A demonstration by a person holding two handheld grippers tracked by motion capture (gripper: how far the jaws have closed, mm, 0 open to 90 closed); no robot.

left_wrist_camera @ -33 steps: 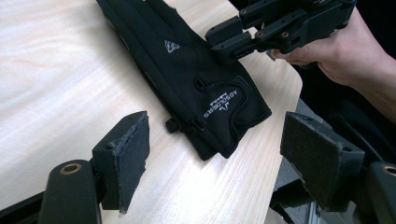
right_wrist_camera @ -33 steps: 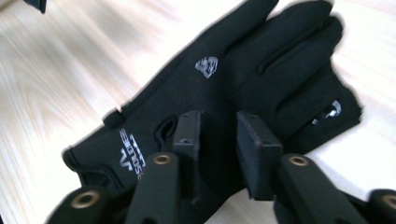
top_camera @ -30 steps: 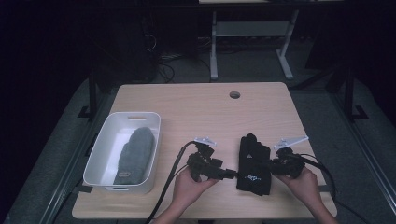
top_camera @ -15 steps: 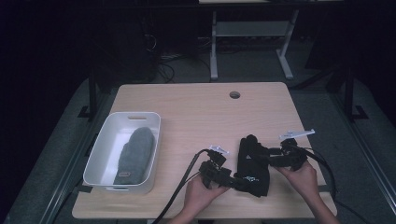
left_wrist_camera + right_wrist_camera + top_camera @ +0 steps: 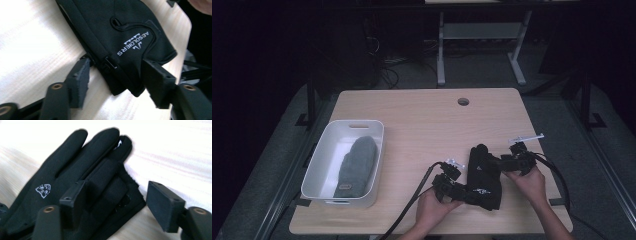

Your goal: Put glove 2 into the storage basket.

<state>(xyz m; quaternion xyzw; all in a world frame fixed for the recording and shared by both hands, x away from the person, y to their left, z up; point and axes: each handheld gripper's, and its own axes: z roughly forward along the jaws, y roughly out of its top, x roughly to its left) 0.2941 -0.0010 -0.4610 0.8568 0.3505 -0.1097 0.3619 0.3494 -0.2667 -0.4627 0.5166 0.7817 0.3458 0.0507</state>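
High view first: one light wood bench (image 5: 422, 125) with a round cable hole (image 5: 463, 101) near its far edge. On its left side sits one white bin (image 5: 319, 170) with a single grey mitten (image 5: 357, 165) lying inside. That makes two gloves total, since one black glove (image 5: 484, 175) lies flat on the bench near the front right, fingers pointing to the far side, between the two claws.

Left claw (image 5: 464, 189) is at the glove's cuff end. In the left gripper view the black glove (image 5: 120, 37) shows white ABSOLDIERS lettering (image 5: 132, 43), and the cuff corner sits between the jaws, which have just been closing in. One pad is at the cuff edge and the other's on the fabric, but I can't tell if it's really pinched yet.

Right claw (image 5: 504, 162) is at the glove's right edge. In the right gripper view it's released: one jaw rests on the glove (image 5: 75, 182), the other stands over bare bench (image 5: 175, 157).

Nothing blocks the way to the bin, and two black cables trail off the front edge.
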